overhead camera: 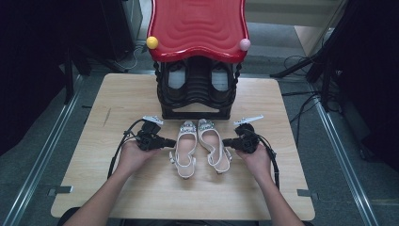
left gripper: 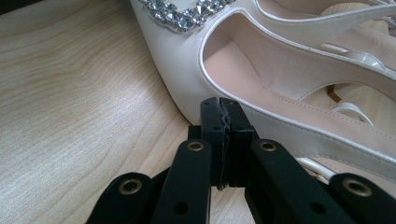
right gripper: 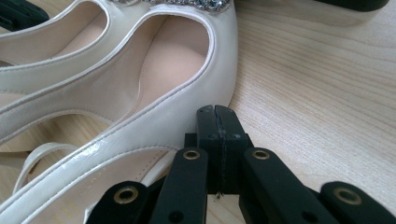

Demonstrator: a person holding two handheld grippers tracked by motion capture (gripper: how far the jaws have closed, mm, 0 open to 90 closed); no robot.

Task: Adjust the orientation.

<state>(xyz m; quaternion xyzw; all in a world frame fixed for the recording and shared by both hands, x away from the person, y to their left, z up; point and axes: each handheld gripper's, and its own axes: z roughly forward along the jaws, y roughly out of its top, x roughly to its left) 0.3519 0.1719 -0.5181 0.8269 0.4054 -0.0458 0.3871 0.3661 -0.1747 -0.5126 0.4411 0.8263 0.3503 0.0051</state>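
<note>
From the high view, two white shoes lie side by side in the middle of the wooden table [overhead camera: 141, 188], toes pointing away from the person. The left shoe [overhead camera: 185, 148] and the right shoe [overhead camera: 214, 145] sit just in front of a black shoe rack [overhead camera: 196, 89] with a red top [overhead camera: 197, 26]. A yellow ball [overhead camera: 152, 42] and a pink ball [overhead camera: 244, 44] sit on the red top's front corners. The left gripper [overhead camera: 171, 142] is at the outer side of the left shoe. The right gripper [overhead camera: 226, 141] is at the outer side of the right shoe. Each one points in toward its shoe.

In the left gripper view, the left gripper [left gripper: 223, 109] has its black jaws pressed tight together with nothing between them. Their tip is right at the white side of the left shoe [left gripper: 280, 70]. Shiny stones [left gripper: 187, 11] sparkle on the shoe's toe.

In the right gripper view, the right gripper [right gripper: 216, 114] is clenched tight too, and holds nothing. Its tip is right by the side of the right shoe [right gripper: 140, 93].
</note>
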